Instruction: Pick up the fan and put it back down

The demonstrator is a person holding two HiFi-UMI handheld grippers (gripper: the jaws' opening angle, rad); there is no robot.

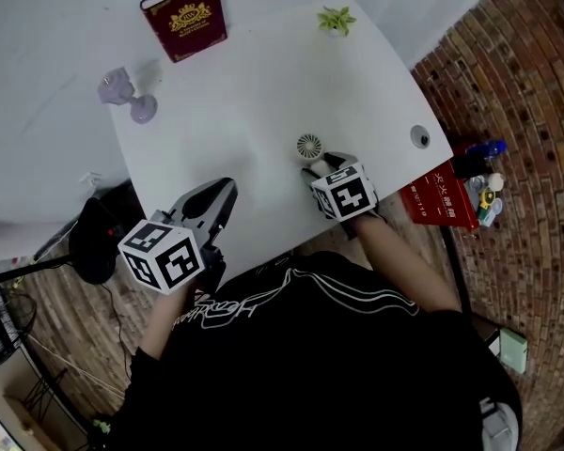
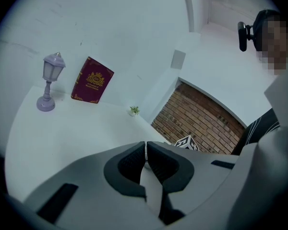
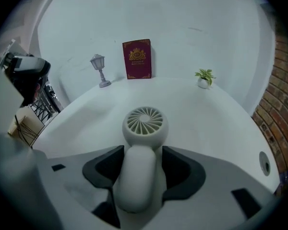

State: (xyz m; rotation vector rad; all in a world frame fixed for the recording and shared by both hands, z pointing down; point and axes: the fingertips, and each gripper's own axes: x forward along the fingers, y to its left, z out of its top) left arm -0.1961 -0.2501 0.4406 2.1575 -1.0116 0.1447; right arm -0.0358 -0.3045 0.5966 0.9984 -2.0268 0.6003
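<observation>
A small white hand fan (image 1: 309,147) lies flat on the white table (image 1: 244,92) near its front edge, its round grille pointing away from me. My right gripper (image 1: 324,165) is lowered over it. In the right gripper view the fan (image 3: 144,123) has its handle between the two jaws of the right gripper (image 3: 143,153), with the pads close on either side and a thin gap showing. My left gripper (image 1: 227,188) hovers at the table's front left, away from the fan. Seen from its own view, the left gripper (image 2: 146,150) has its pads together on nothing.
A dark red book (image 1: 183,17) stands at the back. To its left is a lilac lamp (image 1: 127,92), and to its right a tiny potted plant (image 1: 336,20). A cable hole (image 1: 420,137) marks the right corner. A red box (image 1: 442,195) and bottles sit on the brick floor.
</observation>
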